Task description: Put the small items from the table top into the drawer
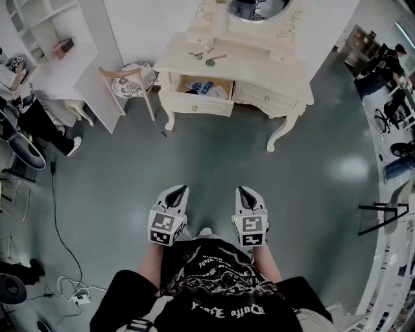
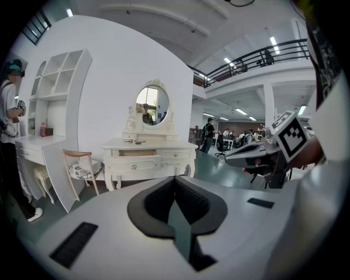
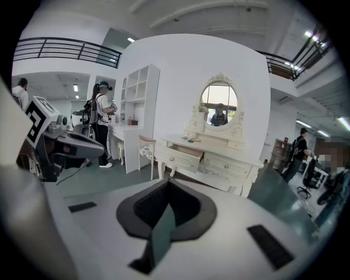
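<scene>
The left tongs (image 1: 179, 190) and right tongs (image 1: 241, 190) are both pressed together with nothing between them. They are held side by side close to the person's body, above the grey floor (image 1: 214, 155) and well apart from the white surface (image 1: 259, 71). On that surface lie scissors (image 1: 196, 56) and a small green-headed item (image 1: 213, 61). Just below them the drawer (image 1: 194, 104) stands pulled out, with a few bluish things (image 1: 206, 87) inside.

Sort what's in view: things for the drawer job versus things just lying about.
For the job: scissors, pink-handled item, both on the dressing table; open drawer; left claw; right claw.
Lying about: chair, white desk, floor cables, oval mirror.
</scene>
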`<control>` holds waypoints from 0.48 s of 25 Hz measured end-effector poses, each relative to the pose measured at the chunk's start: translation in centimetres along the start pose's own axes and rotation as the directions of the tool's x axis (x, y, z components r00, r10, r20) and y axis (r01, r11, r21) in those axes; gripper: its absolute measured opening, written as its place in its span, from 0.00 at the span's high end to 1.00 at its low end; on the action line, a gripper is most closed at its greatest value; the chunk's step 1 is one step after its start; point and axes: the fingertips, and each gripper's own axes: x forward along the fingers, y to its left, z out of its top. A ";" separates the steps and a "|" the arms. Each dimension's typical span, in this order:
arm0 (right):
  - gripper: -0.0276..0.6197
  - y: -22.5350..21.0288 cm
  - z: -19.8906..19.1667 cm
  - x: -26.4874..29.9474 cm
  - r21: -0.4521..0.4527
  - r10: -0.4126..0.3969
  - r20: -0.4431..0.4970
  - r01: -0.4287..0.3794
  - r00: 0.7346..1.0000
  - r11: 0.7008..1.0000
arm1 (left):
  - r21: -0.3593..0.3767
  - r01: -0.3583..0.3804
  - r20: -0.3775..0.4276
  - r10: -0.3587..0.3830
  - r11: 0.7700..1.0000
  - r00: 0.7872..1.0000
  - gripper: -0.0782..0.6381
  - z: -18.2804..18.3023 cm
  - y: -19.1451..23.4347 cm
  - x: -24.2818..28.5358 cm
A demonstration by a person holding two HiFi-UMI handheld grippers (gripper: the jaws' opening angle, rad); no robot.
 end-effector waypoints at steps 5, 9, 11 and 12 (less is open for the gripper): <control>0.94 0.1 -0.1 -0.3 0.001 0.009 -0.003 -0.009 1.000 1.000 | 0.023 0.009 0.009 -0.009 1.000 1.000 0.87 0.5 -0.4 0.3; 0.94 0.2 -0.2 -0.4 -0.023 0.019 0.011 -0.019 1.000 1.000 | 0.027 -0.010 0.015 0.010 1.000 1.000 0.87 0.4 -0.7 0.0; 0.94 -0.1 -0.1 -0.5 -0.016 0.015 0.034 -0.014 0.999 1.000 | 0.029 -0.011 0.015 0.011 1.000 1.000 0.87 0.2 -0.9 0.0; 0.94 -0.1 0.0 -0.5 -0.009 0.016 0.042 -0.016 0.999 1.000 | 0.031 -0.011 0.014 0.010 0.999 1.000 0.87 0.1 -1.0 0.0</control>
